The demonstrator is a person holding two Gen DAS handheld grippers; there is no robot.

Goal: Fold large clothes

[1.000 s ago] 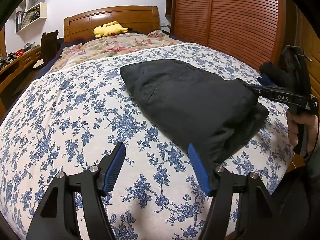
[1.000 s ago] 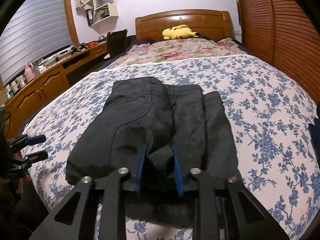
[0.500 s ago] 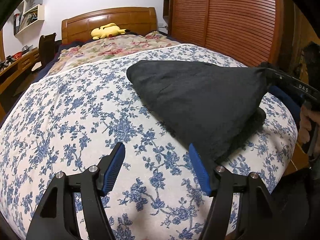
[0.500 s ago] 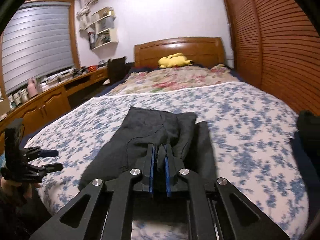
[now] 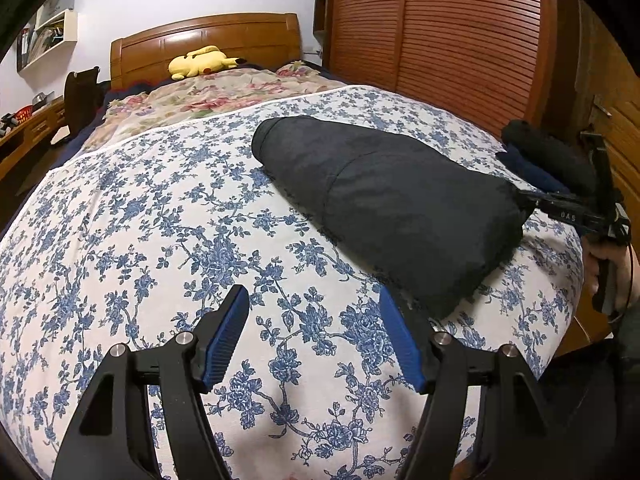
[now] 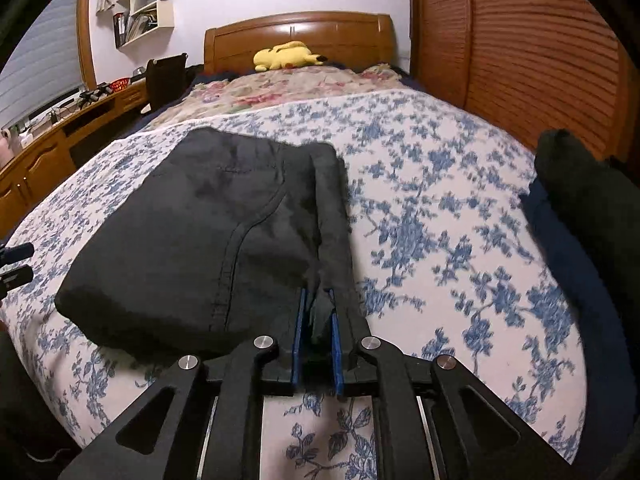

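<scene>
A folded black garment lies on the bed with the blue floral sheet. In the right wrist view the garment fills the left middle, and my right gripper is shut on its near right corner, holding that edge low over the sheet. The right gripper also shows in the left wrist view, pinching the garment's right end. My left gripper is open and empty, just left of the garment's near corner; its right finger is close to the fabric.
A pile of dark clothes sits at the bed's right edge. A yellow plush toy lies by the wooden headboard. A slatted wardrobe stands on the right, a desk on the left.
The right gripper lifted the garment's corner, then lowered it back toward the sheet and pulled it. The garment now lies flatter. The left gripper stayed open and nearly still.
</scene>
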